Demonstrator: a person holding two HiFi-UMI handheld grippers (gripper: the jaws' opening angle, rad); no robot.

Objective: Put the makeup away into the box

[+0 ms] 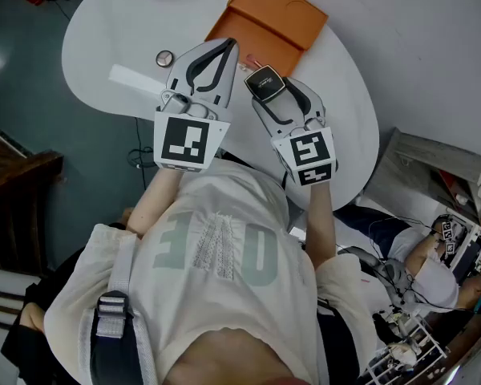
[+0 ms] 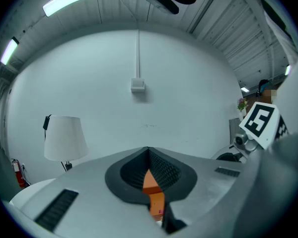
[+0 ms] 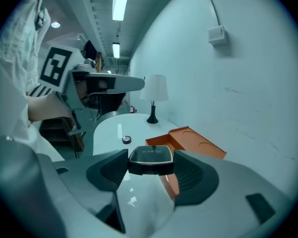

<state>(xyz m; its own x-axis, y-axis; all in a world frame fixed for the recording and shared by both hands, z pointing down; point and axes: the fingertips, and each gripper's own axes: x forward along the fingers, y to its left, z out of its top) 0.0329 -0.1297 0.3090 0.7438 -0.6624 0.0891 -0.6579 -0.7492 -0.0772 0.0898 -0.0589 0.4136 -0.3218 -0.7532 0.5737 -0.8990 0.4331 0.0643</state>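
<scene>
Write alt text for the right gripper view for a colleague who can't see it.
The right hand-held gripper clamps a black compact between its jaws above a white table. Behind it lies an open orange box, with a small round pot on the tabletop and a white lamp at the far end.

A white oval table (image 1: 104, 46) carries an open orange box (image 1: 264, 22); a small round compact (image 1: 165, 58) lies left of the box; a lamp (image 3: 154, 90) stands farther off on that same side.
</scene>
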